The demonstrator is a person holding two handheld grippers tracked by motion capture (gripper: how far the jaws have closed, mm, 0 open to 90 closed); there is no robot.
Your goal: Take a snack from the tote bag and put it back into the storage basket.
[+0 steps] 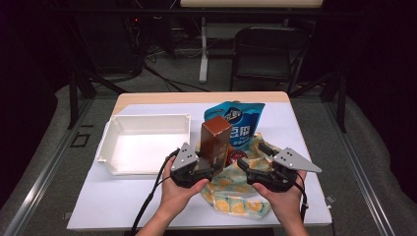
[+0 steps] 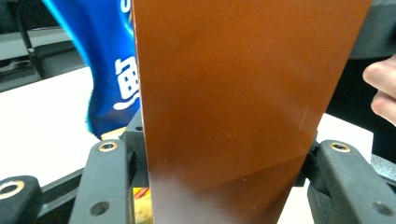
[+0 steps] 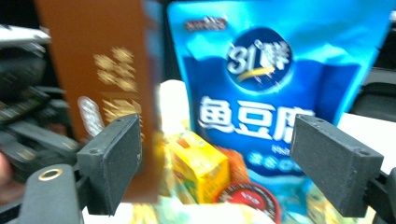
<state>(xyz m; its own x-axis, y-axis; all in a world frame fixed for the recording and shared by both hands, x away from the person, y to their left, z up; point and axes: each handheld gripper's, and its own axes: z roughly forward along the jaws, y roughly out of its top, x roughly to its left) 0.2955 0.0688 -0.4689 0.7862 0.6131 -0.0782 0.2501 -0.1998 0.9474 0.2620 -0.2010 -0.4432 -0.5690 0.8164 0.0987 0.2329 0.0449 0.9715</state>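
The left gripper [image 1: 209,169] is clamped on a tall brown box [image 1: 215,140], its two black jaws pressing on the box's opposite sides low down, as the left gripper view shows with the box's plain brown face [image 2: 243,102] rising between them. The box stands upright in that grip at the middle of the tabletop [image 1: 113,201], over the near-left part of a yellow patterned cloth bag [image 1: 236,196] that lies spread in front of the person. The right gripper [image 1: 253,157] is just right of the box, with its jaws standing wide apart and nothing between the pads; in the right gripper view [image 3: 215,163] the box [image 3: 102,70] shows blurred at the left of the gap. Behind the box a blue snack pouch [image 1: 239,123] with white lettering leans up out of the bag, its top toward the far side; the same pouch [image 3: 275,88] faces the right gripper. Low in front of the pouch sit a small yellow carton [image 3: 201,165] and a round red lid [image 3: 254,198], both near the bag's opening. To the left of the box, well apart from the bag, an open white tray [image 1: 110,142] rests on the tabletop. Each gripper is held in one of the person's hands, which come in from the near edge.
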